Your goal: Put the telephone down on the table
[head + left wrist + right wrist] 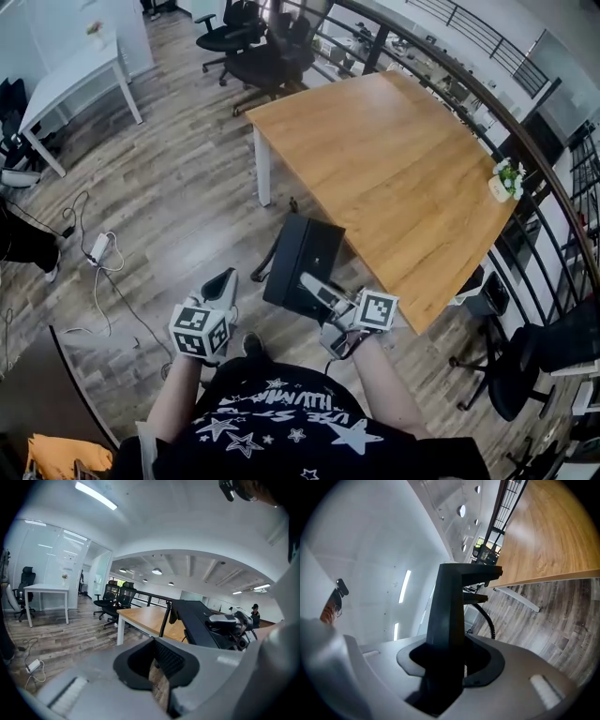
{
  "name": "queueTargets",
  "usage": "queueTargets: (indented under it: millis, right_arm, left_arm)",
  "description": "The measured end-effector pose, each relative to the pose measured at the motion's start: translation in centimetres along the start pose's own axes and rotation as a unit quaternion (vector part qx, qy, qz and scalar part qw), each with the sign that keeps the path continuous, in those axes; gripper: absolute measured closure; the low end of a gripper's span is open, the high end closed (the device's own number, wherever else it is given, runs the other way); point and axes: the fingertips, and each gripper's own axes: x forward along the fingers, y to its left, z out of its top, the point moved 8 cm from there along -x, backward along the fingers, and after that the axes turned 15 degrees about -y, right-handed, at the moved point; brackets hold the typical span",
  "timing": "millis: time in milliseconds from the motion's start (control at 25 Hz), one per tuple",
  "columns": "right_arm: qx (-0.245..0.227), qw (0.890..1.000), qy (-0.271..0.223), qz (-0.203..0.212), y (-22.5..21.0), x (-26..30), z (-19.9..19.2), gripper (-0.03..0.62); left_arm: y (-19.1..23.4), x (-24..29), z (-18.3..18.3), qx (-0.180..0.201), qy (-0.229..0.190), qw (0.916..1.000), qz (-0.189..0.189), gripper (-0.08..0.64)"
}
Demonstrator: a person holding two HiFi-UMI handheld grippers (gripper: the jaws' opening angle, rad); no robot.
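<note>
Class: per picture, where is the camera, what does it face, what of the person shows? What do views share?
Head view: on the head, steeply down at light wooden table; shows arms, left gripper, right gripper.
Left gripper view: along its empty jaws toward the table.
Right gripper view: along jaws clamping the black desk telephone.
All share telephone.

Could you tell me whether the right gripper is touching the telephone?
Touching. In the right gripper view, the right gripper clamps the black telephone between its jaws.

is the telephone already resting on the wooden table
No, the telephone is clamped in the right gripper over the floor, short of the wooden table.
</note>
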Motion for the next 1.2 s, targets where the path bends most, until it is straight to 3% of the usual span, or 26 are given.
queueTargets:
  millis: [400, 720, 1200]
  right_arm:
    - [-0.001, 1.000, -0.019, -0.019, -1.5, 7.8, -0.5, 0.430]
    - [0.009, 0.999, -0.022, -0.024, -1.4, 11.0, -1.5, 0.430]
    - [0.016, 1.000, -0.017, -0.015, -4.6, 16.3, 1.3, 0.430]
  left_arm:
    - [7.7, 1.9, 1.3, -0.009, 0.003, 0.9999, -0.010, 0.558]
    - [11.0, 2.4, 2.5, -0.017, -0.006, 0.9997, -0.014, 0.558]
    - [15.4, 4.2, 1.8, -0.023, 0.011, 0.9993, 0.028, 0.558]
